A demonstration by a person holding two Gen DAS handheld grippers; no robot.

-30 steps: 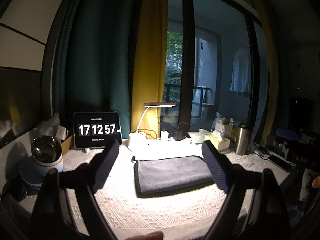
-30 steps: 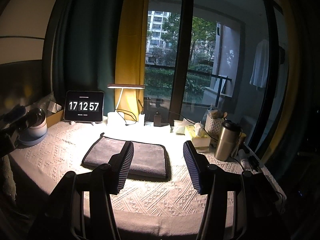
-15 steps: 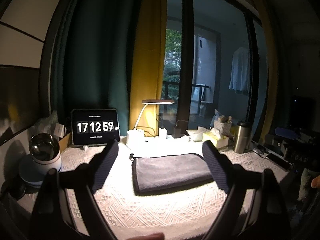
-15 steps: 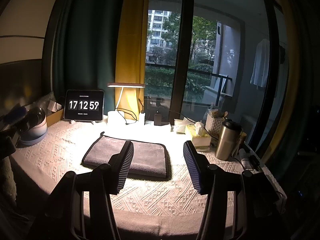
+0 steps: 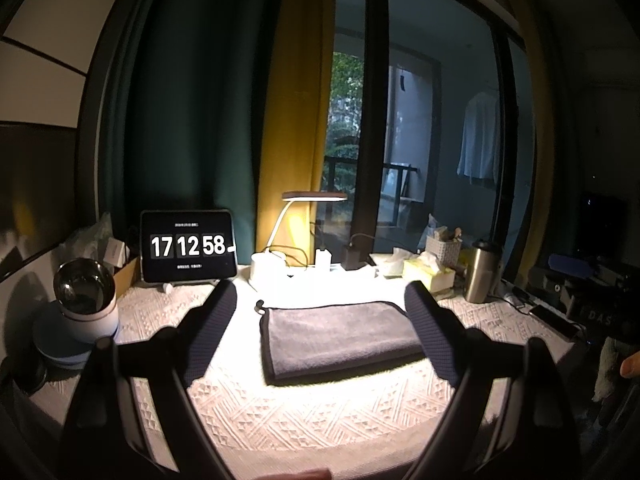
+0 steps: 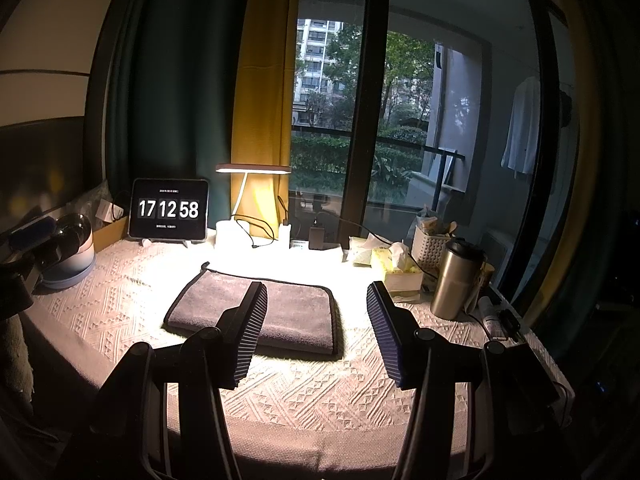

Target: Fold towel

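Observation:
A grey towel (image 5: pixel 336 336) with a dark border lies folded flat on the white patterned tablecloth (image 5: pixel 280 412) under the lamp. It also shows in the right wrist view (image 6: pixel 292 312). My left gripper (image 5: pixel 320 304) is open and empty, held above the near part of the table, short of the towel. My right gripper (image 6: pixel 316 296) is open and empty, also held back from the towel, with its left finger (image 6: pixel 248 328) in front of the towel's middle.
A tablet clock (image 5: pixel 187 246) stands at the back left, a lit desk lamp (image 5: pixel 280 240) behind the towel. A steel tumbler (image 6: pixel 456 280), tissue box (image 6: pixel 398 272) and white basket (image 6: pixel 430 242) are at the right. A round white device (image 5: pixel 86 304) sits at the left edge.
Both grippers stay open and nearly still. The left view has shifted slightly; the towel has not moved.

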